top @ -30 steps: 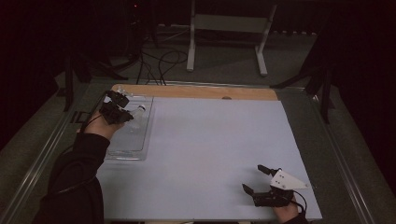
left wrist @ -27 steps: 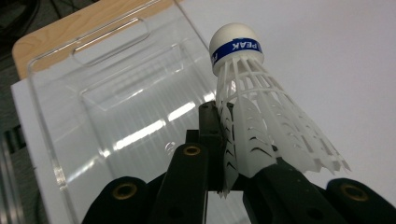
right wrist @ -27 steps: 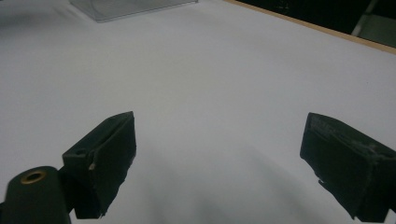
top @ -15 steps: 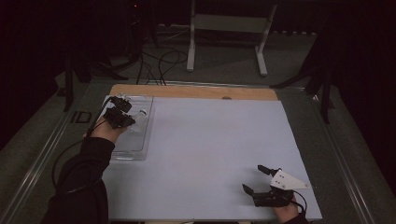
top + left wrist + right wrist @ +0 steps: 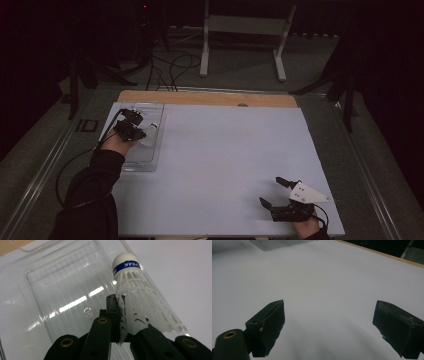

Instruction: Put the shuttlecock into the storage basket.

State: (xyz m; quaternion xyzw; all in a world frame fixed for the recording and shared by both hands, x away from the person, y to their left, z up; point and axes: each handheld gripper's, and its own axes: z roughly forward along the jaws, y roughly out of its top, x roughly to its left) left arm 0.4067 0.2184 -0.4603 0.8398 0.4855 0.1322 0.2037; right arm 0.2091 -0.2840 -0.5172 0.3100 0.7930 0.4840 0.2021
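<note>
We keep our left gripper (image 5: 122, 340) clamped on the white plastic shuttlecock's (image 5: 136, 302) skirt, cork pointing toward the clear plastic tray (image 5: 50, 290), ready for setting it inside.

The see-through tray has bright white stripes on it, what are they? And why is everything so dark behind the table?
Left gripper view: the stripes are glare from lights on the clear plastic tray; the shuttlecock looks sharp. High view: light falls on the white table, and the room behind stays dim. Right gripper view: the far tray edge is blurry.
</note>
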